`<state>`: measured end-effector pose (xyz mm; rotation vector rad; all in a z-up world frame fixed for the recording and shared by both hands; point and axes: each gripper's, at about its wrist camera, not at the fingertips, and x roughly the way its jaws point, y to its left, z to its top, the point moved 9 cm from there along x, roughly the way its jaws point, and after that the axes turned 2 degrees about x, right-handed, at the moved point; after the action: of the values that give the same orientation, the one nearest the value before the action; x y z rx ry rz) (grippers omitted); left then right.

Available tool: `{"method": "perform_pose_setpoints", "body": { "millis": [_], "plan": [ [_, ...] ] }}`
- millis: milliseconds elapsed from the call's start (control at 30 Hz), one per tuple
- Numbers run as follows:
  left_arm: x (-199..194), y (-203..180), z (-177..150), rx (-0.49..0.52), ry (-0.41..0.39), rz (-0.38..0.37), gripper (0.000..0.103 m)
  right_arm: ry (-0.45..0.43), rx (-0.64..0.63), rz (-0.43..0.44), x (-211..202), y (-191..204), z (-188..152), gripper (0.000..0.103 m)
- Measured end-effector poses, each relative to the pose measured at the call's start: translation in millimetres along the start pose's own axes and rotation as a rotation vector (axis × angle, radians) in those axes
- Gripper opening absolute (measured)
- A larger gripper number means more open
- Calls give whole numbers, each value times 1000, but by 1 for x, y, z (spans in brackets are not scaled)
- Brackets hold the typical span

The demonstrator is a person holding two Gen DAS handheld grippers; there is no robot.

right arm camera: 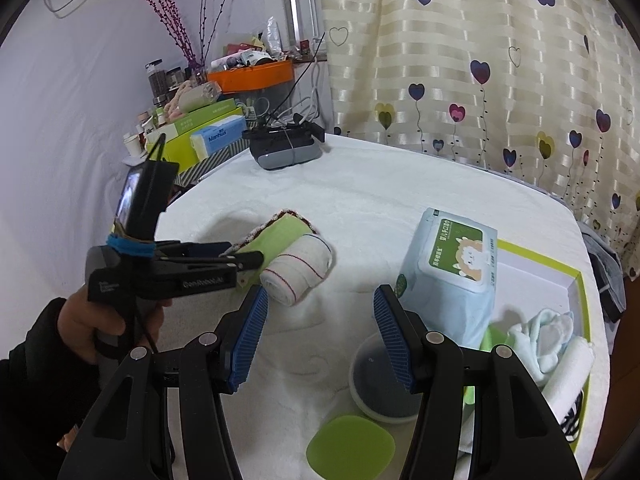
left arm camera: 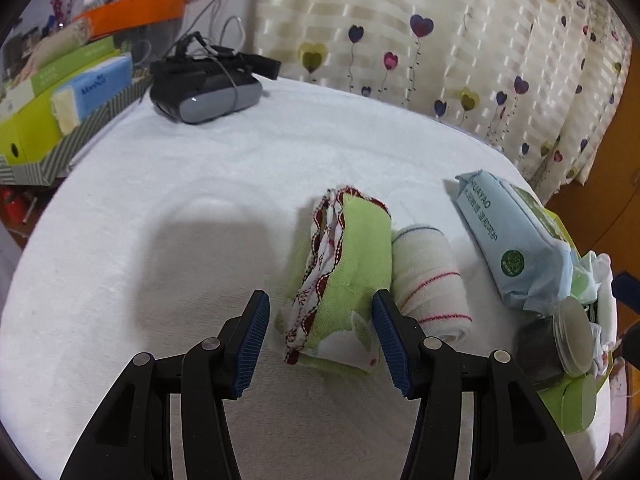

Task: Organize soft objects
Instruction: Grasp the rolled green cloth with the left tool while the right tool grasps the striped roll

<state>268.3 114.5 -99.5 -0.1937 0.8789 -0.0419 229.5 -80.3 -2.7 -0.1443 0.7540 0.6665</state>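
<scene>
A rolled green cloth with red-and-white trim (left arm camera: 348, 272) lies on the white table cover (left arm camera: 200, 208). My left gripper (left arm camera: 320, 340) is open, its jaws on either side of the roll's near end. A rolled white towel with red stripes (left arm camera: 428, 280) lies touching the green roll's right side. In the right wrist view both rolls show, green (right arm camera: 280, 232) and white (right arm camera: 298, 272), with the left gripper (right arm camera: 240, 258) at them. My right gripper (right arm camera: 320, 336) is open and empty, above the table between the white roll and a wet-wipes pack (right arm camera: 452, 280).
A green-rimmed white box (right arm camera: 576, 280) at the right holds pale cloths (right arm camera: 548, 336). A dark jar (right arm camera: 380, 384) and a green lid (right arm camera: 350, 446) lie near it. A grey headset (right arm camera: 286, 148) and stacked boxes (right arm camera: 200, 136) sit at the far left.
</scene>
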Motion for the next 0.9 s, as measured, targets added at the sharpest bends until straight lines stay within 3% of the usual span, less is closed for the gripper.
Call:
{"method": "perform_pose_setpoints", "body": {
  "millis": [100, 233, 400, 767, 900],
  "plan": [
    [6, -2, -4, -6, 13, 0, 52, 7, 0, 2, 3, 2, 0, 56],
    [5, -4, -5, -3, 7, -11, 38, 13, -1, 4, 8, 6, 3, 56],
    [-8, 2, -6, -39, -15, -25, 27, 40, 35, -4, 22, 7, 9, 56],
    [-47, 25, -7, -91, -91, 18, 23, 173, 89, -24, 82, 25, 15, 56],
    [-46, 27, -11, -80, -77, 22, 23, 226, 104, -40, 103, 27, 12, 56]
  ]
}}
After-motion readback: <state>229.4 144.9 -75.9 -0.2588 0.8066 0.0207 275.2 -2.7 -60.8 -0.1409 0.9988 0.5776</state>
